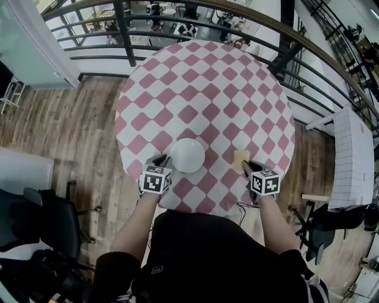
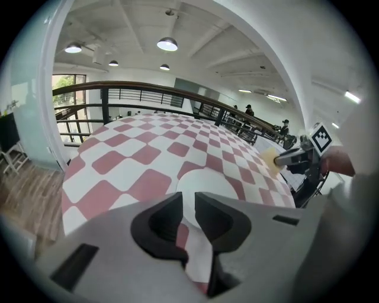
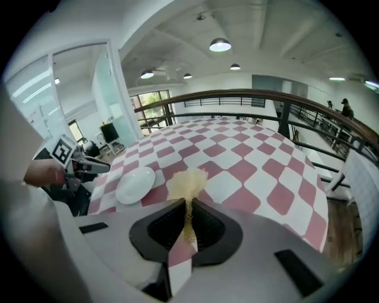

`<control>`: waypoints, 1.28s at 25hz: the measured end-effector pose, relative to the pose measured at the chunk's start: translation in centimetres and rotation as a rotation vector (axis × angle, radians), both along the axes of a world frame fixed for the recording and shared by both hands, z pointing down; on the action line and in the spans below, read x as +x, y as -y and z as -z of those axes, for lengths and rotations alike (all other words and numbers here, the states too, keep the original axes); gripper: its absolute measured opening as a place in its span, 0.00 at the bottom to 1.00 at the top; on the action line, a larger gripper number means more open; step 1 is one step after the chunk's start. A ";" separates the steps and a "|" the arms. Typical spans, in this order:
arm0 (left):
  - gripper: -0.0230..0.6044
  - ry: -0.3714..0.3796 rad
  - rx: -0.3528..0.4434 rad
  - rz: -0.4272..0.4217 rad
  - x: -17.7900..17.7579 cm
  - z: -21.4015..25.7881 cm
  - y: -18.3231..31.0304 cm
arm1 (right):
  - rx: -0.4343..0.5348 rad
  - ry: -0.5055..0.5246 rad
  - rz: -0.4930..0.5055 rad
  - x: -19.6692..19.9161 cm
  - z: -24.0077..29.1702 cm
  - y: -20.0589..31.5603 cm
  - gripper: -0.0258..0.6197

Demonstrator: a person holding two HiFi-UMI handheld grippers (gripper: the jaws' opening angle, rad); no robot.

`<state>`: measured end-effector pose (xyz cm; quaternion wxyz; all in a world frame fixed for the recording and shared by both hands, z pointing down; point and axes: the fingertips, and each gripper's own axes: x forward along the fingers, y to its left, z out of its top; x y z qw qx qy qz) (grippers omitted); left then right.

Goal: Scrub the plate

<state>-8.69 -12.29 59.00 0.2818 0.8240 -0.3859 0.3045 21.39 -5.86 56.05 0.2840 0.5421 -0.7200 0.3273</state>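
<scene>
A white plate (image 1: 188,155) sits on the round pink-and-white checked table (image 1: 207,89), near its front edge. My left gripper (image 1: 161,160) is at the plate's left rim, open by a narrow gap with nothing between its jaws; the plate (image 2: 208,184) lies just ahead of that gripper (image 2: 188,200). To the right of the plate, my right gripper (image 1: 247,167) is shut on a thin yellow sponge (image 1: 241,158). In the right gripper view the sponge (image 3: 187,182) sticks up from the jaws of the right gripper (image 3: 188,206), with the plate (image 3: 135,183) to its left.
A dark metal railing (image 1: 195,15) curves round the far side of the table. Wooden floor (image 1: 71,124) lies to the left, with a black chair (image 1: 47,222) at the lower left. A white tiled surface (image 1: 353,160) stands at the right.
</scene>
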 end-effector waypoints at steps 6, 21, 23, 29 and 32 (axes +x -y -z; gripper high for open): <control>0.14 -0.019 0.081 0.009 3.8 4.9 -2.0 | 0.127 0.121 0.034 1.6 4.4 -1.4 0.10; 0.14 -0.183 0.241 -0.011 15.0 17.2 -10.0 | 0.313 0.323 0.193 3.4 11.3 -7.1 0.10; 0.14 -0.202 0.273 -0.037 16.5 18.7 -11.3 | 0.351 0.315 0.199 4.2 12.1 -8.0 0.10; 0.14 -0.241 0.362 -0.113 17.8 22.7 -12.3 | 0.509 0.317 0.161 4.6 17.3 -8.0 0.10; 0.14 -0.258 0.411 -0.145 17.3 24.9 -12.1 | 0.577 0.342 0.160 3.3 20.3 -7.6 0.10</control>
